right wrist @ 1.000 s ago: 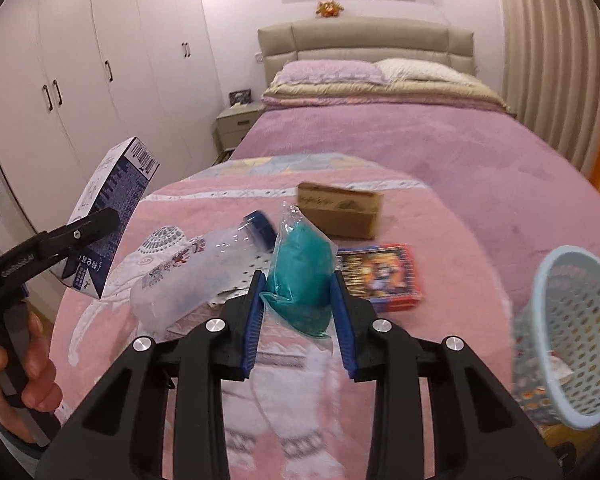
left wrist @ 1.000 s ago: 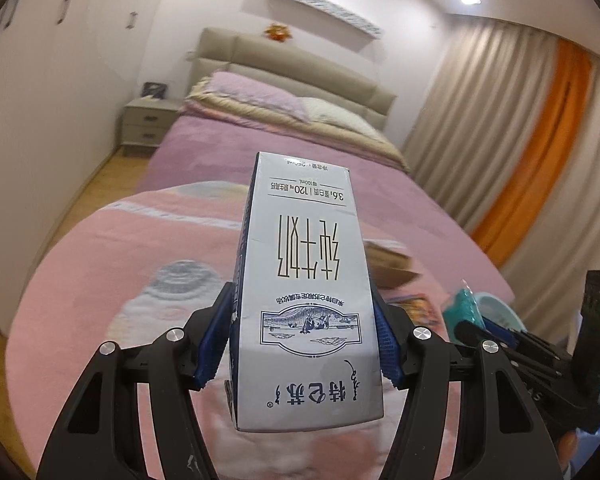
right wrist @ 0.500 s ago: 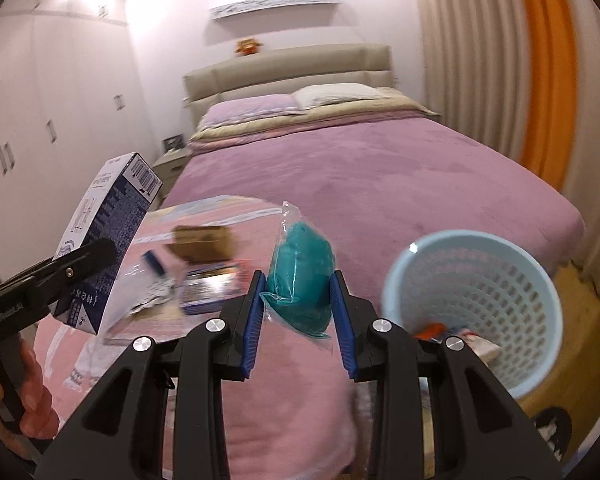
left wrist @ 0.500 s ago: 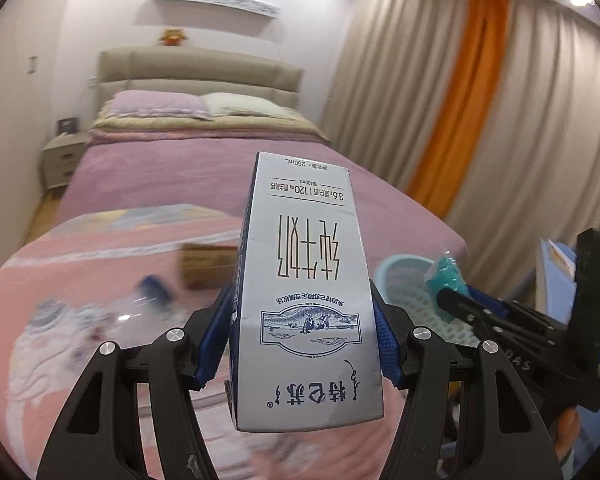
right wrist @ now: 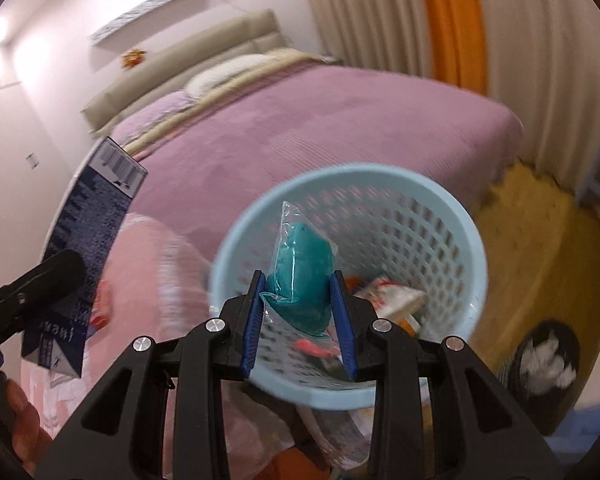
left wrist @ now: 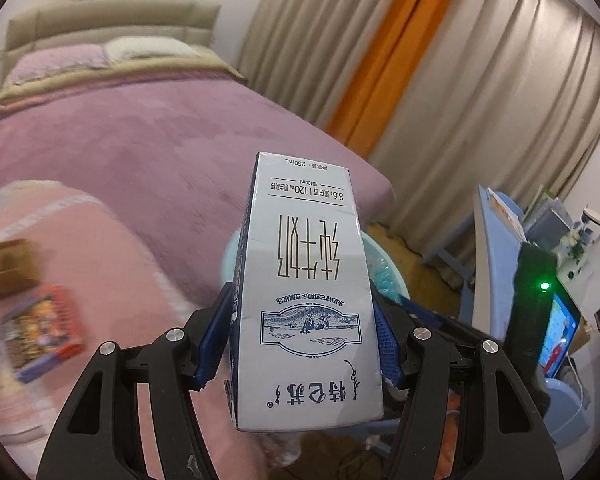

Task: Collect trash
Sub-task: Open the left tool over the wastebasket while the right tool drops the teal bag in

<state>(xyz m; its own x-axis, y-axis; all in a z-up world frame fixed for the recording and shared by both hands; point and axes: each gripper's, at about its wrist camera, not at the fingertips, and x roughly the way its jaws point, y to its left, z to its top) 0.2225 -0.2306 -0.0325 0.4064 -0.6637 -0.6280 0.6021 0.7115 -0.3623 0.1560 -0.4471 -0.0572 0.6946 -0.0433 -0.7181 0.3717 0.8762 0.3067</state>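
Both tools grip trash; right tool (right wrist: 300, 300) holds teal packet (right wrist: 302, 276) over basket (right wrist: 456, 216).

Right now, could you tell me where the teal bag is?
In the right wrist view, the teal bag is clamped in the right gripper, over the open light-blue basket.

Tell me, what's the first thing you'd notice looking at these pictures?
A tall white-and-blue milk carton fills the middle of the left wrist view, upside down and pinched in the left gripper. In the right wrist view, the right gripper squeezes a clear plastic bag with a teal lump inside in front of the mouth of a round light-blue plastic mesh basket that already holds some trash. Behind both lies a big bed with a purple cover.
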